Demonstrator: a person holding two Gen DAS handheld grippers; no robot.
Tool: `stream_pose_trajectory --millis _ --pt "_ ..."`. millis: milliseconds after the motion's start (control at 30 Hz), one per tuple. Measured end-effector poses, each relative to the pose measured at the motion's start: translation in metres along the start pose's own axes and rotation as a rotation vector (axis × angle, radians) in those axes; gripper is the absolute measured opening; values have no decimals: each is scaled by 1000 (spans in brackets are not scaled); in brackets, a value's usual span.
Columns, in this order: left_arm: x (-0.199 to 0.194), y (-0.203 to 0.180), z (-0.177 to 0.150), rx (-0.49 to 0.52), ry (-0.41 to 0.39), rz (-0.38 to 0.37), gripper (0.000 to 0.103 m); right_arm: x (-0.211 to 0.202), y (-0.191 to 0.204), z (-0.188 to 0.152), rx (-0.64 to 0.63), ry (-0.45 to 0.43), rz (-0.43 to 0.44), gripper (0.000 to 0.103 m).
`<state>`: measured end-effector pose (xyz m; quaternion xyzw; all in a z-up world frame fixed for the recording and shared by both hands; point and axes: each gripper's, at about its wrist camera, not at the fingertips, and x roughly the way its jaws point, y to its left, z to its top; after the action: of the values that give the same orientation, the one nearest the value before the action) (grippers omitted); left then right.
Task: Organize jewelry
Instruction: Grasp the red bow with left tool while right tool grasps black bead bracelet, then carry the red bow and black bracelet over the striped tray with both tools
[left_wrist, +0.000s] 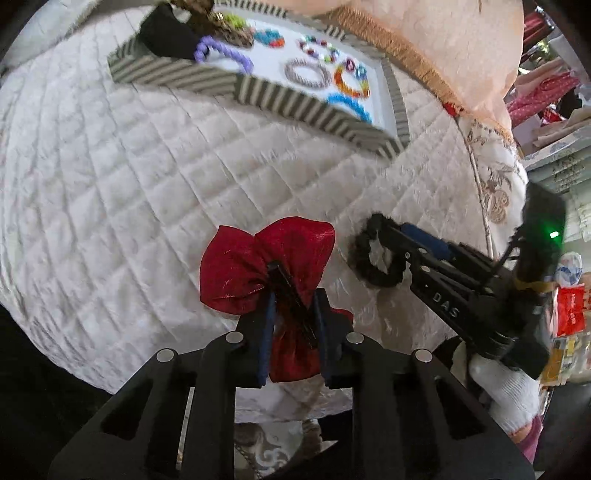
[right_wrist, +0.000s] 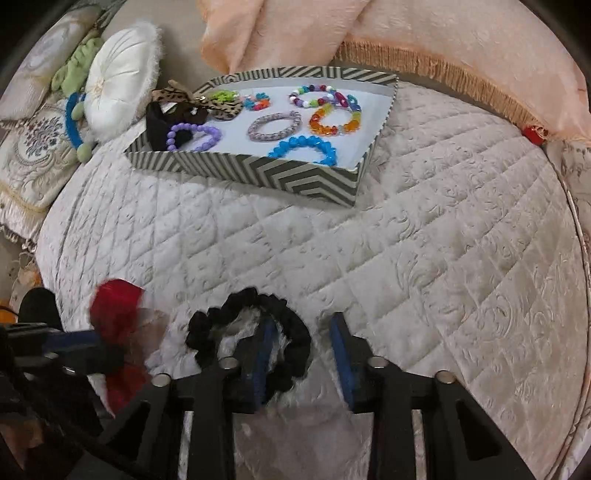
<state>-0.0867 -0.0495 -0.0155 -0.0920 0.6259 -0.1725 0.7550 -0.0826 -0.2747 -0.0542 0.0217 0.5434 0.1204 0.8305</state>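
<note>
L claw (left_wrist: 293, 317) sits at bottom centre of its own view, fingers drawn narrow and pinched on a red bow (left_wrist: 266, 266) w/ a black clip down its middle — bow lobes fan up over the fingertips, rest of the fabric hangs between the blue pads. In the R view the same bow (right_wrist: 118, 310) shows blurred at lower left, gripped from the left. R claw (right_wrist: 303, 354) is wide apart at bottom centre of its view: left pad pokes inside the ring of a black scrunchie (right_wrist: 258, 332), right pad stands clear of it on the quilt (right_wrist: 406, 240), so nothing is clamped. From the L view the scrunchie (left_wrist: 373, 254) lies at centre right around that claw's tip (left_wrist: 384, 240), just beside the bow. Upper centre in the R view: striped tray (right_wrist: 266, 173), well apart from both claws, holding bead bracelets — blue (right_wrist: 306, 147), orange (right_wrist: 334, 122), purple (right_wrist: 195, 136), grey (right_wrist: 273, 125), multicolour (right_wrist: 321, 94) — plus a leopard bow (right_wrist: 207, 101) and a black item at its left end. White round cushion (right_wrist: 122, 77) at upper left, peach fringed cloth (right_wrist: 443, 44) across the top. Quilt between claws and tray is bare.
</note>
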Motion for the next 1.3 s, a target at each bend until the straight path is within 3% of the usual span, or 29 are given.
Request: stream_pose_trajectory --millis 33,467,667,700,733,800,867,933,967,1033,1067,1300 --pt "-5 2 3 3 -14 -2 19 -1 -2 1 5 -1 7 12" --pt "-49 16 49 25 -158 27 19 -74 5 32 35 -167 42 9" --pt "-59 18 59 27 -178 28 19 -66 8 40 3 -129 28 9" --pt "-59 19 59 29 -180 30 19 -59 7 38 -3 -107 12 16" --pt "-59 19 58 30 -180 31 19 -51 4 34 -3 -82 2 37" --pt "-58 22 57 25 -176 32 19 -27 -1 24 9 1 7 53" --pt "-54 25 56 16 -165 34 19 -9 -5 17 10 50 -21 53" --pt "-51 26 55 9 -153 37 19 7 -8 12 0 62 -52 45" --pt "-49 26 55 7 -145 36 19 8 -9 11 -1 14 -69 40" --pt "-48 25 54 11 -140 35 19 6 -11 13 16 -1 -47 14" --pt "-48 24 54 18 -143 38 19 3 -12 14 16 -12 -23 7" --pt "-59 24 65 21 -176 39 19 -44 -14 24 51 -131 44 5"
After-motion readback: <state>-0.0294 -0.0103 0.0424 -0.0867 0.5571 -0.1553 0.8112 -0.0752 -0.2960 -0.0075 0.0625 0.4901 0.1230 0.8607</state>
